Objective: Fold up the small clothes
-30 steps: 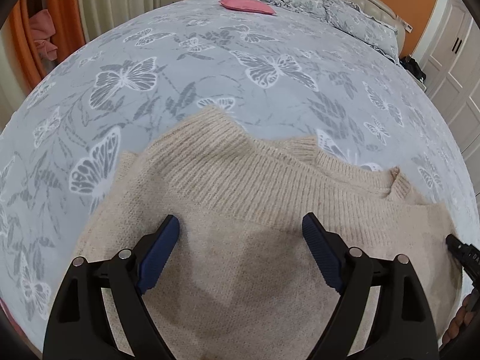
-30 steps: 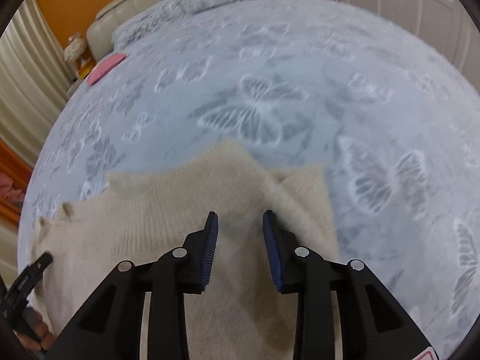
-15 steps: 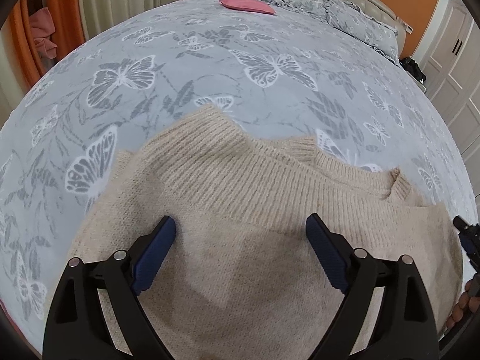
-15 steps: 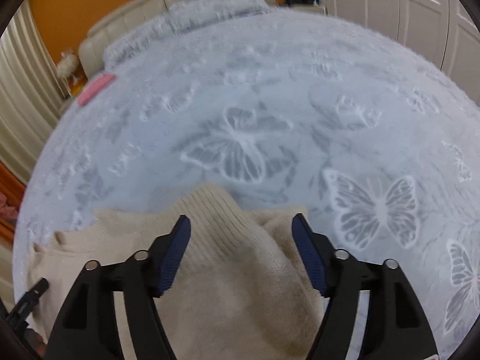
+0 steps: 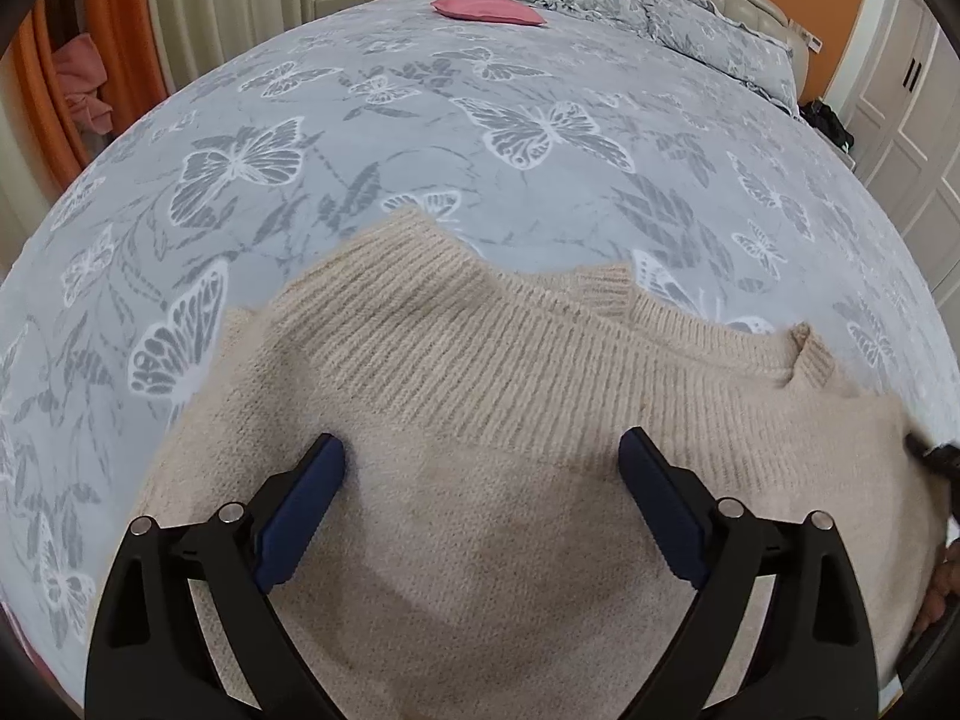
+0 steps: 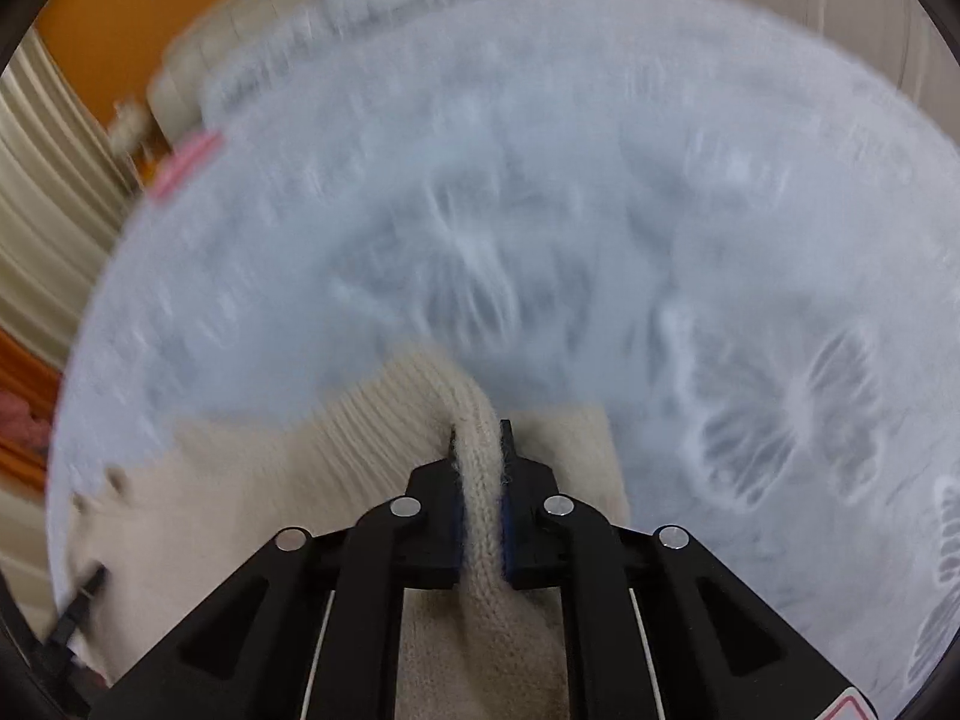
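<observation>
A beige knit sweater (image 5: 480, 396) lies partly folded on the bed, its ribbed hem toward the far side. My left gripper (image 5: 480, 468) is open and hovers just over the sweater's smooth part, its blue pads wide apart. In the right wrist view the sweater (image 6: 252, 480) spreads to the left, and my right gripper (image 6: 480, 450) is shut on a ribbed fold of it, which bulges up between the pads. This view is blurred by motion. The tip of the left gripper (image 6: 78, 600) shows at the lower left edge.
The bed has a grey butterfly-print cover (image 5: 360, 120). A pink cushion (image 5: 489, 9) and pillows (image 5: 660, 6) lie at the headboard end. Curtains (image 5: 120, 30) hang on the left and white wardrobe doors (image 5: 900, 90) stand on the right.
My right gripper went from open over the sweater's edge to shut on a ribbed fold, and it is moving. My left gripper has stayed open and nearly still.
</observation>
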Demonstrator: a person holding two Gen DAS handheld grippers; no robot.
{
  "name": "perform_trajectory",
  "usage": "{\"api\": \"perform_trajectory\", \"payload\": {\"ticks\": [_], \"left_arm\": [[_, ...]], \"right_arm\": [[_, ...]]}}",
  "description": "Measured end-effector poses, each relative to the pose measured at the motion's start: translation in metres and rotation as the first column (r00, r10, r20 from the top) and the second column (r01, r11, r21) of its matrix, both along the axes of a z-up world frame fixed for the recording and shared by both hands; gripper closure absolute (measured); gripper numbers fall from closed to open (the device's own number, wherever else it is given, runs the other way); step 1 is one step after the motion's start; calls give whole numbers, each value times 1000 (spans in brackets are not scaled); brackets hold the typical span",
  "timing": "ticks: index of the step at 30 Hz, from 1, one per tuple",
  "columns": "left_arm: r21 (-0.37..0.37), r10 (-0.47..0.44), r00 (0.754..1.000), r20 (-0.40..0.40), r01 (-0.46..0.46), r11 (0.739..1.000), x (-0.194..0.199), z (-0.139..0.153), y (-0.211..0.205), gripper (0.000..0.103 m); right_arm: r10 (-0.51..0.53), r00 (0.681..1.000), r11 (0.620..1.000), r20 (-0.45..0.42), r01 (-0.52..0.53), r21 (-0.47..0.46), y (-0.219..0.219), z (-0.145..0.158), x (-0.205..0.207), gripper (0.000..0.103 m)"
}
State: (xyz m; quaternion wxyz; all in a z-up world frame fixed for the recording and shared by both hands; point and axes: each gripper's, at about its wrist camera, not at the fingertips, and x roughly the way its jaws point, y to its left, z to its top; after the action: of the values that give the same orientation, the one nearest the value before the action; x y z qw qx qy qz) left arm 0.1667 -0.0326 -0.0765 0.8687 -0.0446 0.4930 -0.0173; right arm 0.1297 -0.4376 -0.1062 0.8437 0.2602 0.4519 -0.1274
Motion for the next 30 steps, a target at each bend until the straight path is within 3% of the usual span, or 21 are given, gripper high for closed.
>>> {"api": "perform_trajectory", "payload": {"ticks": [3,5,8,9,11,14,16,18,21,24,25,26,28,29,30], "left_arm": [[-8,3,1000,10,-3,1000,-1,1,1,11],[-53,17,999,33,-15,999,-3,7,7,12],[-175,38,993,115,-17,984,-17,40,32,12],[-209,44,987,156,-11,978,-29,59,49,12],[-210,68,983,172,-31,977,-43,79,76,11],[-216,87,994,60,-73,974,-64,85,130,10],[-298,115,991,-66,-130,946,-77,69,163,10],[-366,171,969,-181,-228,902,-85,48,184,10],[-474,193,925,-329,-338,813,-91,13,189,10],[-589,159,892,-423,-404,700,-89,-11,182,10],[-565,163,852,-498,-461,685,-89,-24,176,11],[-554,171,835,-524,-486,676,-89,-29,173,11],[-521,219,832,-509,-501,691,-90,-27,165,12],[-496,234,837,-495,-493,715,-90,-23,160,21],[-466,253,842,-477,-486,739,-90,-19,155,39]], "right_arm": [[-15,997,999,74,17,-27,10,25,-12,84],[0,990,999,142,5,-38,24,45,-27,84],[62,974,998,220,-58,-25,54,74,-52,82],[95,968,995,232,-93,-20,68,80,-63,75],[163,964,986,210,-165,-6,96,80,-77,70],[256,956,965,143,-262,21,134,69,-84,70],[301,948,953,105,-303,5,157,64,-84,70],[340,936,939,87,-343,22,173,57,-80,71],[335,941,942,54,-336,18,180,47,-74,71],[312,950,945,20,-312,97,172,31,-68,70],[303,953,945,21,-303,122,168,27,-67,71],[299,954,945,24,-299,132,166,26,-67,71],[296,955,943,33,-298,151,163,24,-63,71],[296,955,942,34,-298,156,162,23,-61,71],[297,954,941,35,-298,162,162,22,-59,71]]}}
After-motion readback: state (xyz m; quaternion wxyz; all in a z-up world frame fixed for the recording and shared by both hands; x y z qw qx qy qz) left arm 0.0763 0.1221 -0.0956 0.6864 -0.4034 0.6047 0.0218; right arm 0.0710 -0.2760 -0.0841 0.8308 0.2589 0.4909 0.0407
